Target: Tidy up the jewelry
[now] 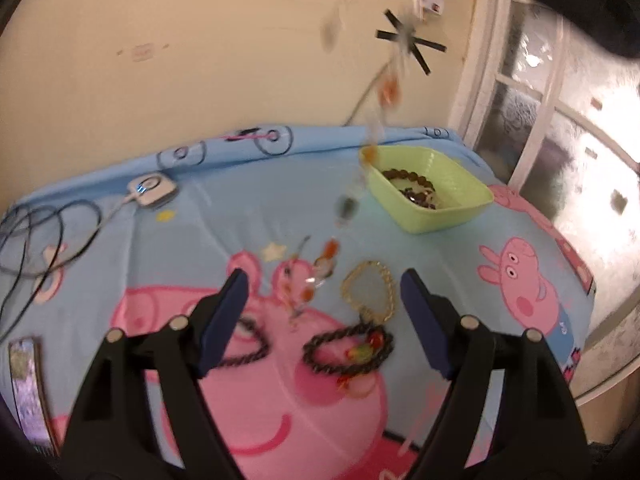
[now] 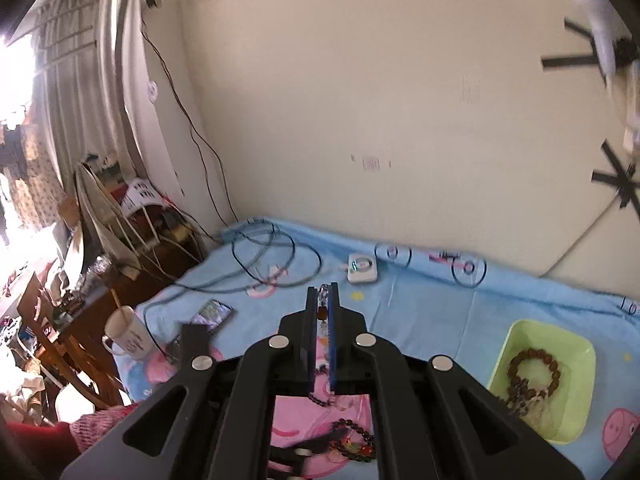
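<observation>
Here the right claw (image 2: 322, 304) is clenched on a long, limp strand of orange and clear beads (image 1: 348, 208) dangling beside the pale green plastic basket (image 1: 460, 216); it looks light, swingy, best pinched near the top. The left claw (image 1: 324, 280) gapes.

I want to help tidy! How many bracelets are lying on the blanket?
3: a gold chain in the middle, a dark bead bracelet just below it, and another dark bead strand to its left, partly behind the left gripper. More may be hidden.
</observation>
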The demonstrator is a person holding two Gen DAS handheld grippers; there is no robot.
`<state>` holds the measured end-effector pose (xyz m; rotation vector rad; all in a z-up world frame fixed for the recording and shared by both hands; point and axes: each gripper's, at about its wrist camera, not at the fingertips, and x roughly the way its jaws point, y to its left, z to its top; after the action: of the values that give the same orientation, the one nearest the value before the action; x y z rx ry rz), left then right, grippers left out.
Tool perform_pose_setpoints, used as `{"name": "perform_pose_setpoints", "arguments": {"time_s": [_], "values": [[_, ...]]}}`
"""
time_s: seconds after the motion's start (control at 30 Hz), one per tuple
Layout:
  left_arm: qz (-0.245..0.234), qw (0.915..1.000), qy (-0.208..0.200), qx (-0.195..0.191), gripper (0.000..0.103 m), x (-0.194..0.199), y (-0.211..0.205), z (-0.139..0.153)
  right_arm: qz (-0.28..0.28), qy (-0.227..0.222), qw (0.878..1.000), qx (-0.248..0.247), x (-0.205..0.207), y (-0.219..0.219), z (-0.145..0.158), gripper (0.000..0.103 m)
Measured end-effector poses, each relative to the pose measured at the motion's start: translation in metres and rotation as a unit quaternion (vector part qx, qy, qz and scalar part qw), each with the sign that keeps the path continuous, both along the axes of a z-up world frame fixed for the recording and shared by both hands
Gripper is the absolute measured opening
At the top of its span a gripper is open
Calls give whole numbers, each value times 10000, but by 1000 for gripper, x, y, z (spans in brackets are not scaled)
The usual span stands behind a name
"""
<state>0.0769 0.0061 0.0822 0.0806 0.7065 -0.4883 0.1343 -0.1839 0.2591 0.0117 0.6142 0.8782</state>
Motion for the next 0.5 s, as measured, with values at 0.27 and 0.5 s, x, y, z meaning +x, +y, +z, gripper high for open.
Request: {"name": "perform_pose_setpoints", "arguments": {"time_s": [0.27, 0.5], "values": [[-380, 9977, 321, -460, 5, 10, 3, 26, -237, -454, 9985, 182, -13, -37, 30, 0], [-663, 9933, 397, -861, 5, 24, -11, 78, -572, -285, 9972, 381, -1, -74, 25, 0]]}}
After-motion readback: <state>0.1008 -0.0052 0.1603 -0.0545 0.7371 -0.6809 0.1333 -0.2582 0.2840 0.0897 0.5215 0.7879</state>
